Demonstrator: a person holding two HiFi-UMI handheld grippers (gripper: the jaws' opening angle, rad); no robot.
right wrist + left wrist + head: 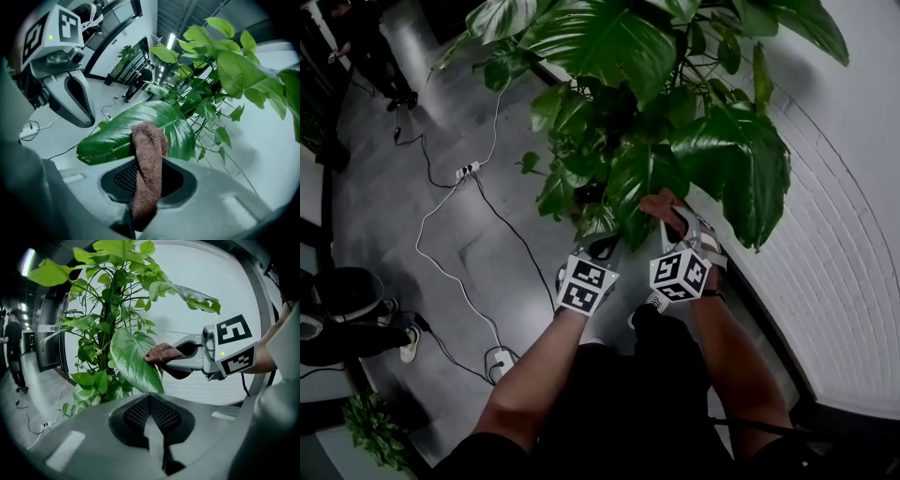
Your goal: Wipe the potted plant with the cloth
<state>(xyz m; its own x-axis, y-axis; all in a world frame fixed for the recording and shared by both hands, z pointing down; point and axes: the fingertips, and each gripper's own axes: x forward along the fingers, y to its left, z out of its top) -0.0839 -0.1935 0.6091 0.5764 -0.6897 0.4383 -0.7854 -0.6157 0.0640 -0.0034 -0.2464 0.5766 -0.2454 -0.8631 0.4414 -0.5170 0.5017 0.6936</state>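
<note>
While right tongs (144,197) clamp one cloth (149,150) against one leaf (112,133) | left tongs (151,427) closed, empty | one potted plant (619,103)

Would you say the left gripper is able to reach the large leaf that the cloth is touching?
Probably yes: the left gripper hangs close beside the large leaf with only open air between them, though its jaws are shut.

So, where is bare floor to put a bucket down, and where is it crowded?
Bare floor lies left of the white cable, below the power strip. It is crowded at the plant, between its leaves and the brick wall, where the right gripper holds the cloth.
</note>
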